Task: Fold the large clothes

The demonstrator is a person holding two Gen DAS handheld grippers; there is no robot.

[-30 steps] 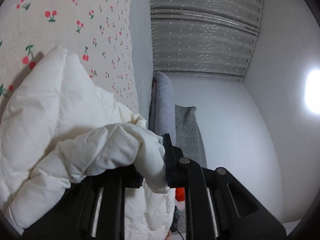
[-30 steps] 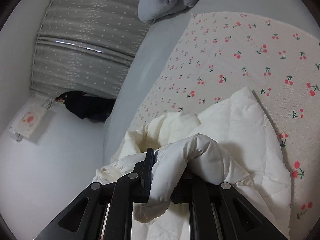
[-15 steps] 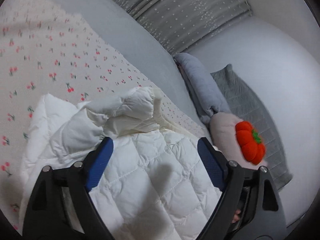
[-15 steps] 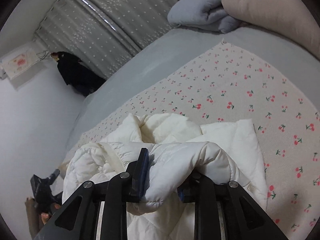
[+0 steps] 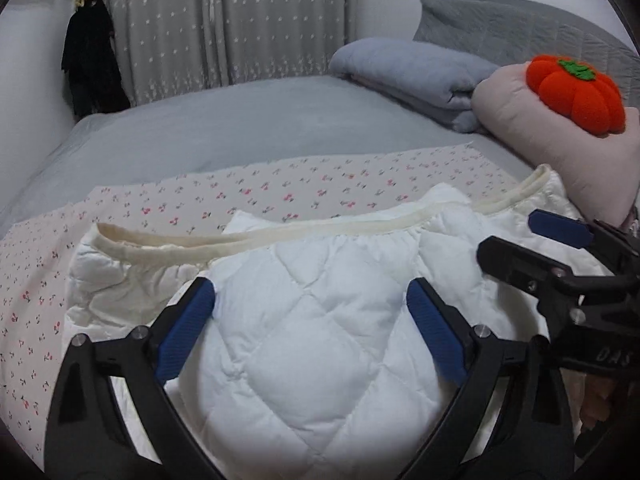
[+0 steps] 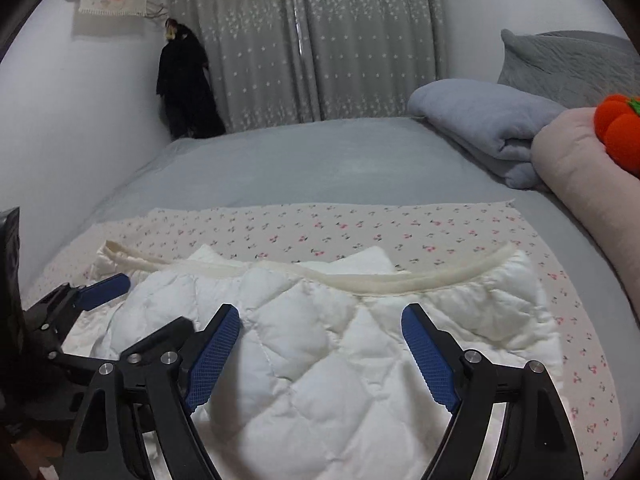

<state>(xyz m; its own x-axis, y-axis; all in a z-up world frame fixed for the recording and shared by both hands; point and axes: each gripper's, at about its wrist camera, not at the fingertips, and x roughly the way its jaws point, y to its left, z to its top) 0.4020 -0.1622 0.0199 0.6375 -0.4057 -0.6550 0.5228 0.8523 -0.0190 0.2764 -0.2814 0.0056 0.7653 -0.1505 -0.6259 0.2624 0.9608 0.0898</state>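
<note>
We have both tools hanging above the white quilted puffer garment (image 5: 320,344), and neither one grips it. The left gripper (image 5: 310,332) has its blue-padded jaws spread wide and opening further, with the padding showing between them below but not pressed by either pad. The right gripper (image 6: 320,354) is likewise opening, its jaws apart over the same quilted panel, nothing clamped.

The garment lies flat just below and ahead of both grippers on the cream cherry-print cloth (image 5: 304,192), which we judge was laid down to give a clean folding surface on the grey bedsheet (image 5: 248,120). Its cream ribbed hem band (image 6: 384,280) runs across the far side of the pile, ahead of our fingertips, and looks like the cleanest line to square the next fold against.

Beyond the hem the printed cloth and bedsheet offer open room forward. To the right of the right gripper the room is tighter: a pale pink pillow (image 5: 540,128) carrying an orange pumpkin plush toy (image 5: 576,92) sits near the garment's right corner, with a folded grey-blue blanket (image 6: 484,120) behind it. The two grippers are close side by side, so any sideways sweep risks them knocking together.
</note>
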